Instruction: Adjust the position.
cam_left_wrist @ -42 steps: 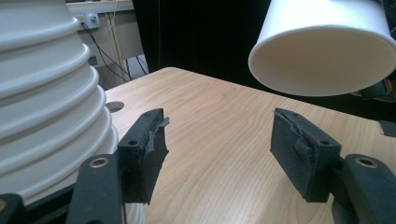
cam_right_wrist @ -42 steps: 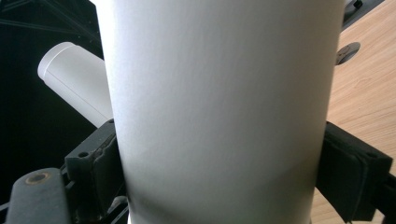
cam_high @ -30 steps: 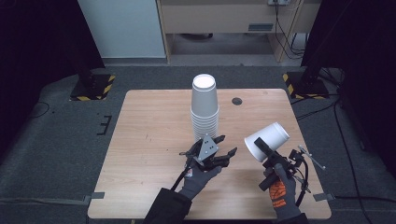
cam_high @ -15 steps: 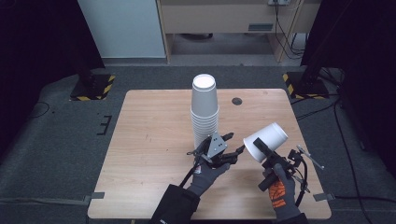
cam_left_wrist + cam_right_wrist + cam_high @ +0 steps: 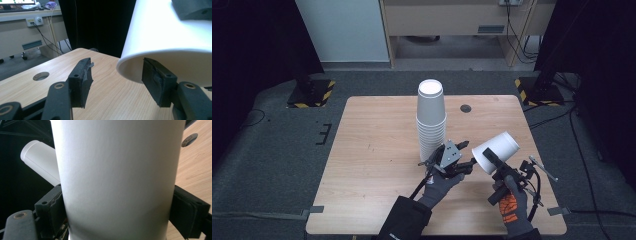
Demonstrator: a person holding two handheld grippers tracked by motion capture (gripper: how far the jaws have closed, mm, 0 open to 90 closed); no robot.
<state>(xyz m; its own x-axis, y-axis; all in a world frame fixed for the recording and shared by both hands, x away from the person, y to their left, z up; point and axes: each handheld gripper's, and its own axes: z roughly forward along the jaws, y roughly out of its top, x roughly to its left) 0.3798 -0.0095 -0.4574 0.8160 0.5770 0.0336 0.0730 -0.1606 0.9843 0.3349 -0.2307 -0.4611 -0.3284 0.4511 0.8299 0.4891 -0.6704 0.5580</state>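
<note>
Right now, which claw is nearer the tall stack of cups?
The left. The left claw sits just right of the foot of the cup stack, jaws open. The right claw is farther right, shut on a single white cup.

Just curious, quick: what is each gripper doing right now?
Left gripper: open, holding nothing.
Right gripper: closed on a white paper cup.

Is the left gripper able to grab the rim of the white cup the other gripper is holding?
Probably yes. The left gripper is open, right beside the cup held in the right gripper. One of its jaws already sits at the cup's rim, with nothing between.
</note>
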